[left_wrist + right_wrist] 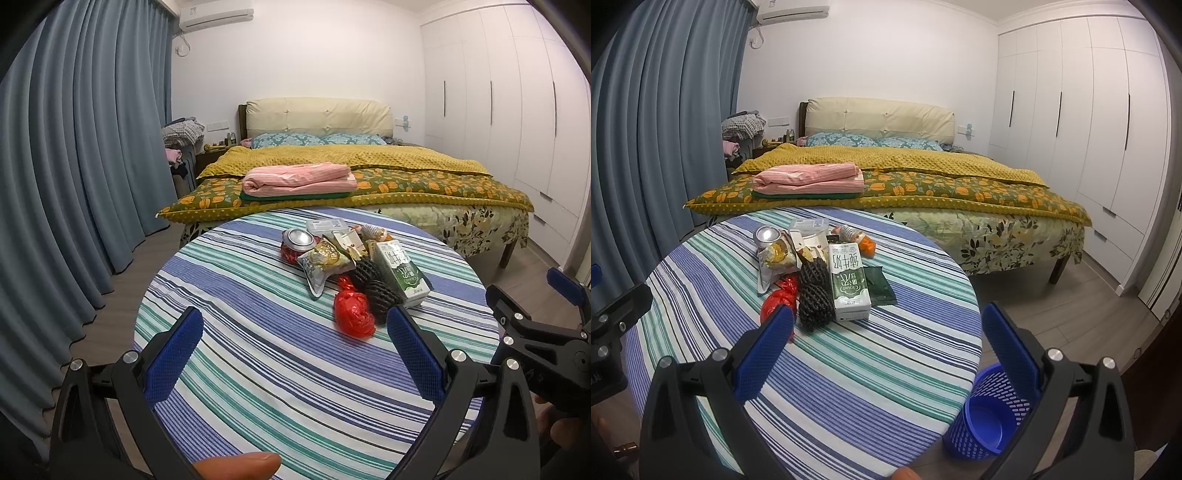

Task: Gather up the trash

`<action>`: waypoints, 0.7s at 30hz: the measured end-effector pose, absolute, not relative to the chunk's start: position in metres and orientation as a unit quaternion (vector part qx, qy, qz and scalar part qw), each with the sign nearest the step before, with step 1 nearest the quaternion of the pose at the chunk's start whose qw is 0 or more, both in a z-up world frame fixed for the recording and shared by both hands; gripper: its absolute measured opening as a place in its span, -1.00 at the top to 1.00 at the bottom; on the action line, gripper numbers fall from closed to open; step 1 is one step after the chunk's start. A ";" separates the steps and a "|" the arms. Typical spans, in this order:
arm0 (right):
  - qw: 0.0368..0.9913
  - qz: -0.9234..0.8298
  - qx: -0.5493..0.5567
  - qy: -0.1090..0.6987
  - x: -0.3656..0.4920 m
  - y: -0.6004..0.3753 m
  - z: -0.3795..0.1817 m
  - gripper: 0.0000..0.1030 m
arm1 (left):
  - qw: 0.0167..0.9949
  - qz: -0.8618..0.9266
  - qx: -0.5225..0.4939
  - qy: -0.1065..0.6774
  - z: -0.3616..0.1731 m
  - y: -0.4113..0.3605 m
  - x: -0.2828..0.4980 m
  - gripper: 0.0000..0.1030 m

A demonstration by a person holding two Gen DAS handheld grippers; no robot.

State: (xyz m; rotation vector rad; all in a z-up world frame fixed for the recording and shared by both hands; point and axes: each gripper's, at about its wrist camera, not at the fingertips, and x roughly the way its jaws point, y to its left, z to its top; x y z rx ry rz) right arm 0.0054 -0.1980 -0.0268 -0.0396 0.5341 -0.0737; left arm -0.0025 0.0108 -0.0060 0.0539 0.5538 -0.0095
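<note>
Both my left gripper (pixel 294 347) and my right gripper (pixel 887 345) hang over the round table with the blue-and-green striped cloth (pixel 229 369), jaws spread wide and holding nothing. The trash sits heaped at the centre of both views: a green-and-white milk carton (pixel 849 283), two black mesh fruit sleeves (pixel 813 293), a crumpled red plastic bag (pixel 351 311), a crushed silver-topped can (pixel 300 239). The blue perforated plastic bin (pixel 988 421) stands on the floor at the lower right of the right view. The pieces touch and overlap, so I reckon a grab could drag neighbours off the edge, or snag the cloth.
</note>
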 end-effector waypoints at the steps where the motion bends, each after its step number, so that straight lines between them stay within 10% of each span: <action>1: 0.964 -0.036 -0.020 0.264 0.005 -0.198 -0.027 -0.91 | 0.962 -0.004 0.027 0.273 -0.006 0.012 -0.003 -0.92; 21: 0.964 -0.034 -0.015 0.263 0.005 -0.202 -0.024 -0.91 | 0.960 0.003 0.033 0.276 -0.010 0.006 0.001 -0.92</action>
